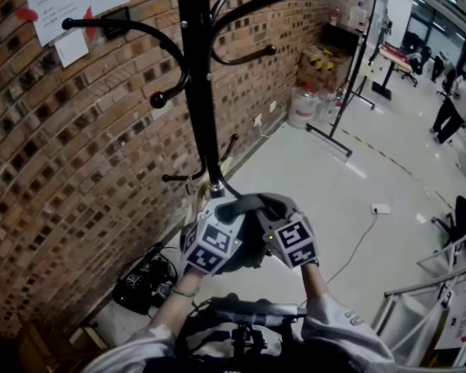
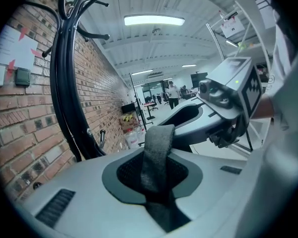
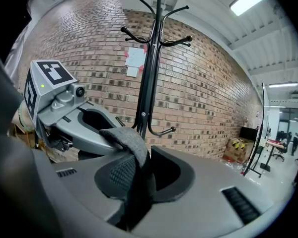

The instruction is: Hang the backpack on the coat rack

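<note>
Grey strap (image 1: 252,203) on the near side of the coat rack (image 1: 199,92).
Left claw (image 2: 156,182) and right claw (image 3: 139,185) each pinch it.

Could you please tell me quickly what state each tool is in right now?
Left tool: closed on the grey strap.
Right tool: closed on the same grey strap.
</note>
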Demonstrator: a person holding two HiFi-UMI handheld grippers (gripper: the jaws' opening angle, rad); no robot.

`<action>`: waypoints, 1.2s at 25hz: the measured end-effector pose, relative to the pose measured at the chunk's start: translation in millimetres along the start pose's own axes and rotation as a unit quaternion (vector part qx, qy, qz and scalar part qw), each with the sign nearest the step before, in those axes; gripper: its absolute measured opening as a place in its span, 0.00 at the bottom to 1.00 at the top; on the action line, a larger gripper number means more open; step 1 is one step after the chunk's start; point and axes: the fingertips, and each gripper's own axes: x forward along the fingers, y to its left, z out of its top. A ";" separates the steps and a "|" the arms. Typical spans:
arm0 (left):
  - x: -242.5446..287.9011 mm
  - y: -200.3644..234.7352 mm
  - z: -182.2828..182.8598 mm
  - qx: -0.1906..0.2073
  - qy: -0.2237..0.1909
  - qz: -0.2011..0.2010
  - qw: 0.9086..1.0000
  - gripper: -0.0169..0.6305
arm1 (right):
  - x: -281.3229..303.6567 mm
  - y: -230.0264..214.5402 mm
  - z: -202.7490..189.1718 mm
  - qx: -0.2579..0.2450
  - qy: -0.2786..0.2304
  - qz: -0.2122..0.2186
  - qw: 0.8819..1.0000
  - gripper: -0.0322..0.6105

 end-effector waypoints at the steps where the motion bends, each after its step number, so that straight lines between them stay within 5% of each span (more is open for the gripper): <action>1: 0.8 0.3 -1.6 -0.003 0.000 -0.003 1.000 0.14 | 2.3 -0.8 0.1 -0.004 0.000 0.007 1.000 0.16; 10: 1.8 1.9 -5.6 -0.043 0.001 0.007 0.999 0.16 | 12.4 -3.1 3.9 -0.054 -0.002 0.088 0.995 0.16; 25: -2.0 4.9 -10.6 -0.147 0.005 0.029 0.989 0.24 | 48.3 -0.1 3.8 -0.112 0.004 0.222 0.969 0.16; 30: 7.8 9.8 -37.8 -0.150 0.050 0.051 0.986 0.25 | 64.2 9.7 -11.0 -0.120 0.015 0.245 0.962 0.16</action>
